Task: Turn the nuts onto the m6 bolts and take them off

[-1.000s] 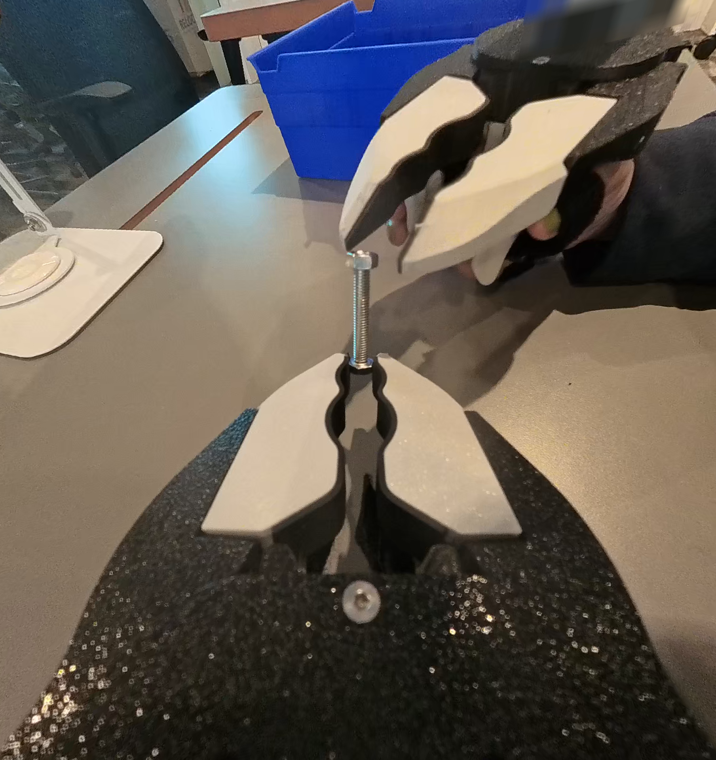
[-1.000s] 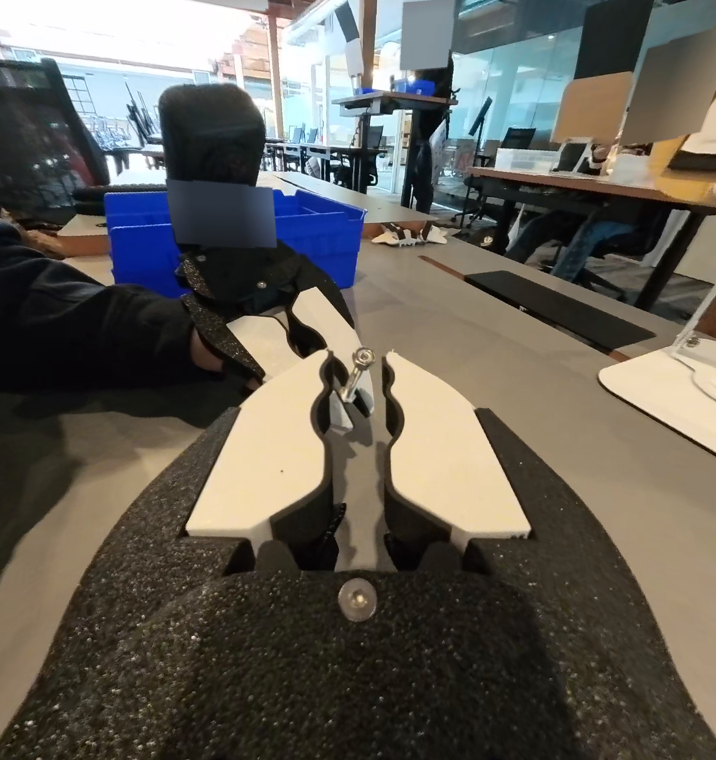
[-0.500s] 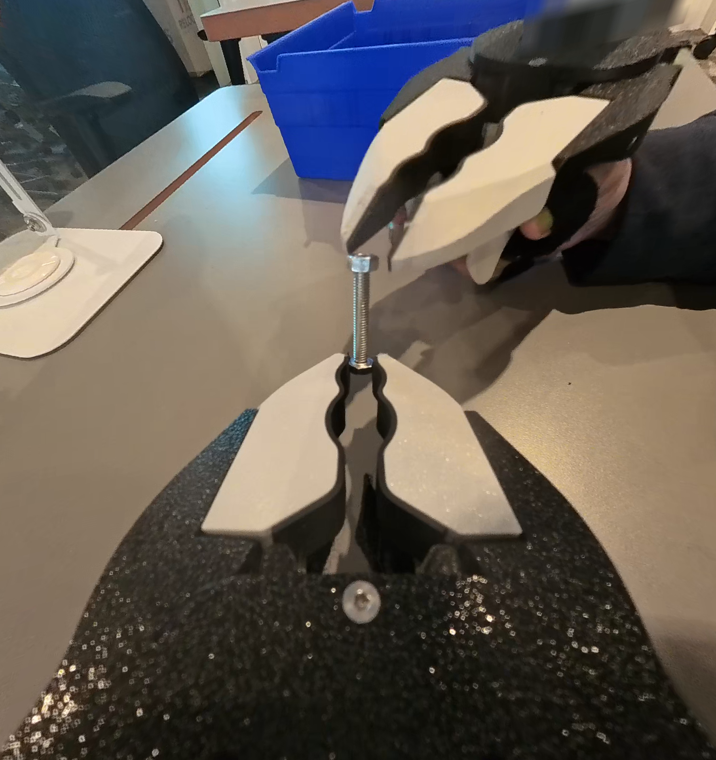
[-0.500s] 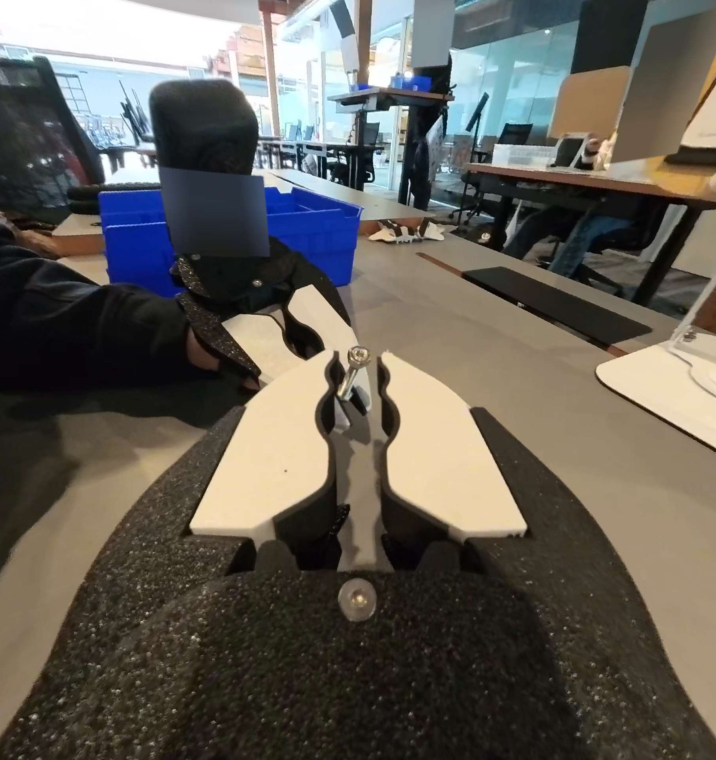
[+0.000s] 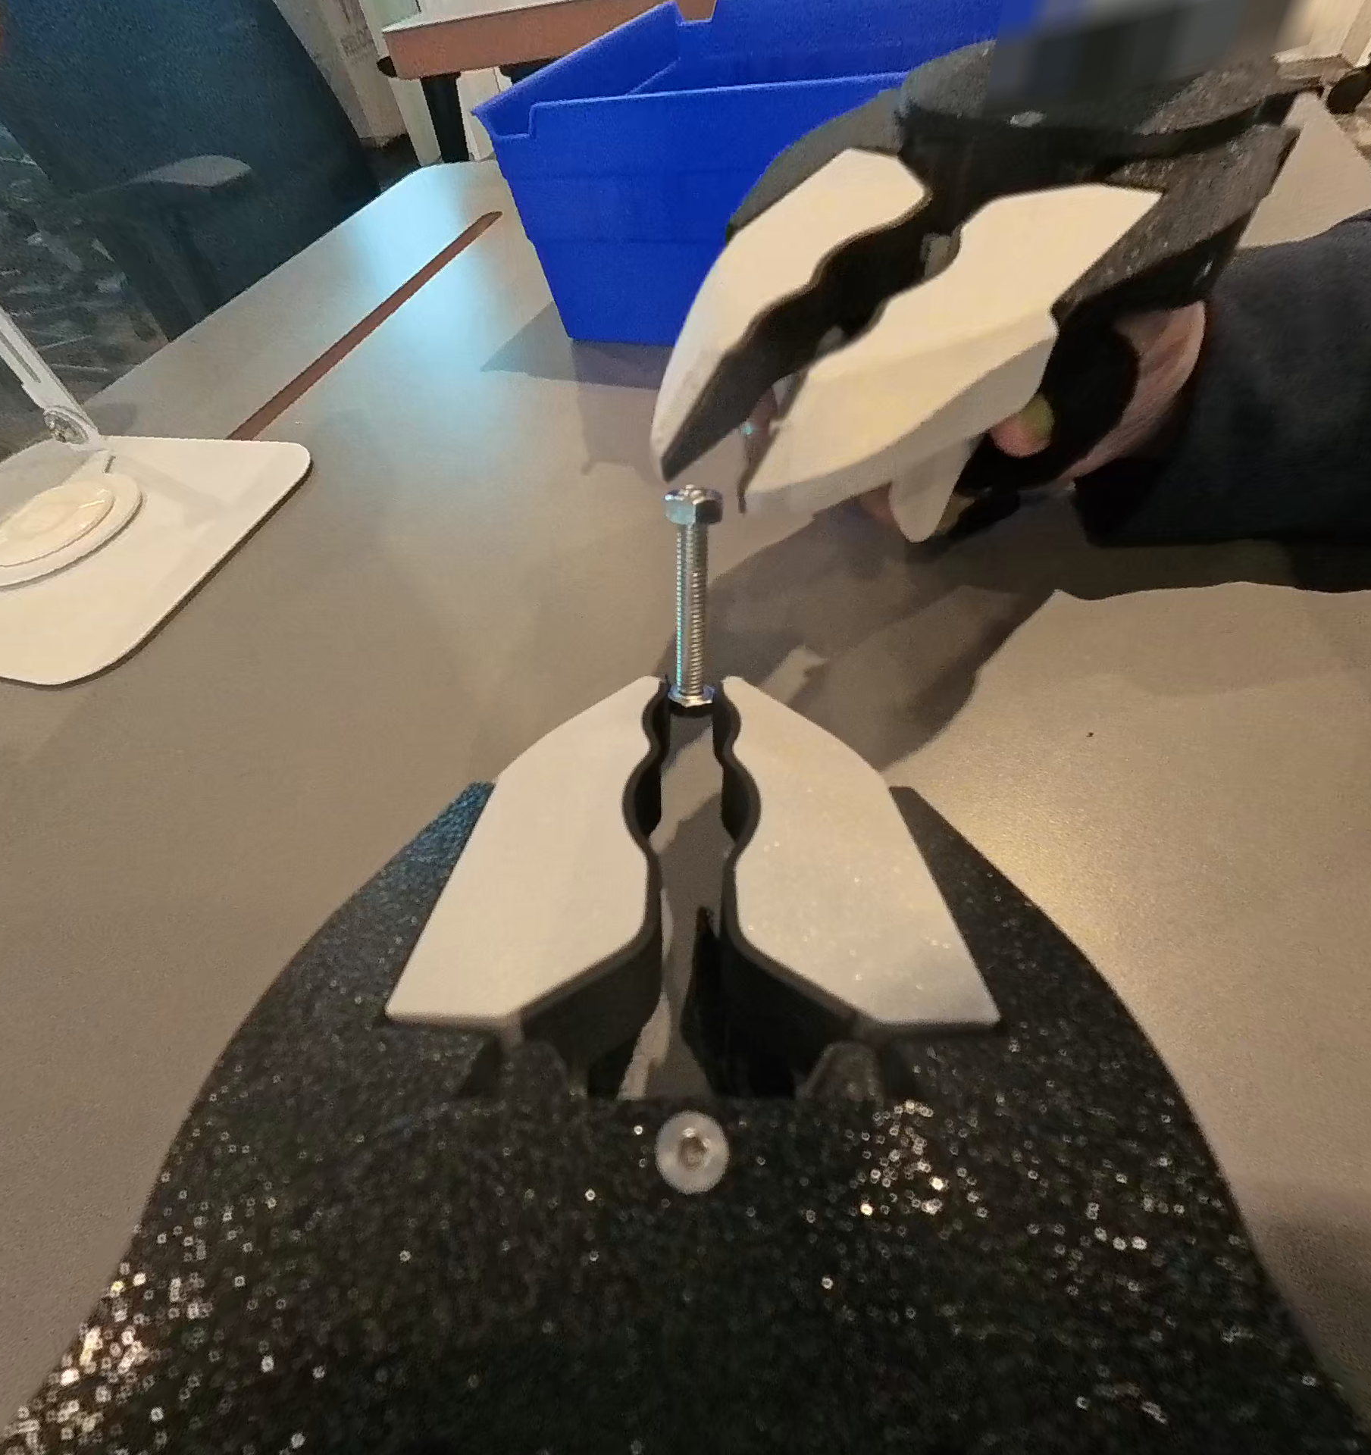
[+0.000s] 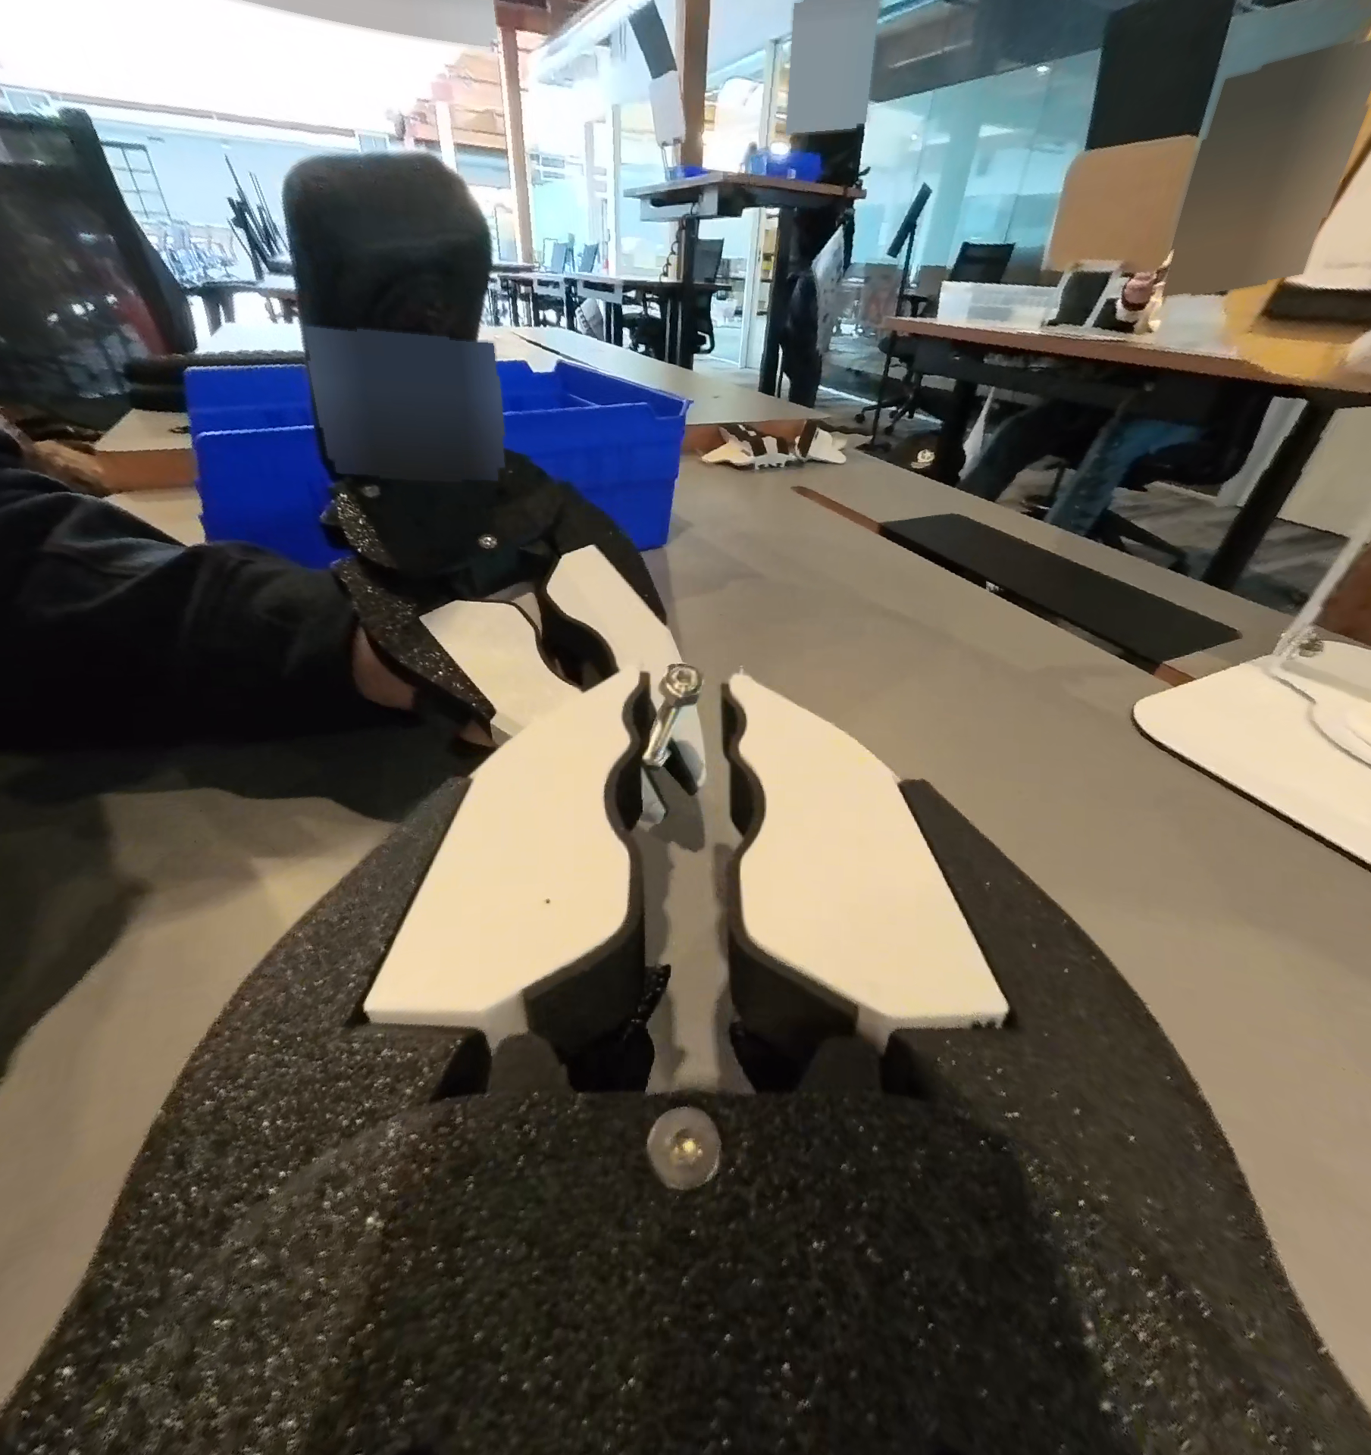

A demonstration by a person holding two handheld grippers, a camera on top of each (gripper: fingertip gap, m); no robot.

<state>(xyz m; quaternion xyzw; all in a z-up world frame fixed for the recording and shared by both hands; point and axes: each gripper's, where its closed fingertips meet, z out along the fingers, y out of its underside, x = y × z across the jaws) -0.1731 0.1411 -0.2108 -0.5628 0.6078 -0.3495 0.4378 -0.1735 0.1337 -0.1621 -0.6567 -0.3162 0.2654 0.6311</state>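
A long silver bolt (image 5: 690, 598) stands up from a nut (image 5: 690, 697) threaded at its lower end. My left gripper (image 5: 690, 694) is shut on that nut at its fingertips, just above the grey table (image 5: 272, 787). My right gripper (image 5: 705, 472), held by a dark-sleeved hand, comes in from the upper right with its tips right at the bolt head (image 5: 694, 504). In the right wrist view the bolt head (image 6: 682, 681) sits between the tips of my right gripper (image 6: 683, 679). Its jaws are a little apart and not pressing on the head. The left gripper's fingers (image 6: 627, 606) show behind.
A blue bin (image 5: 627, 236) stands at the back of the table, also in the right wrist view (image 6: 603, 441). A white stand base (image 5: 115, 551) lies at the left and shows at the right in the other view (image 6: 1257, 748). A black mat (image 6: 1060, 583) lies farther back. About 5 centimetres separates my left fingertips from my right.
The right gripper's jaws have narrowed and it has tilted slightly around the bolt head. The left gripper, nut and bolt have stayed in place.
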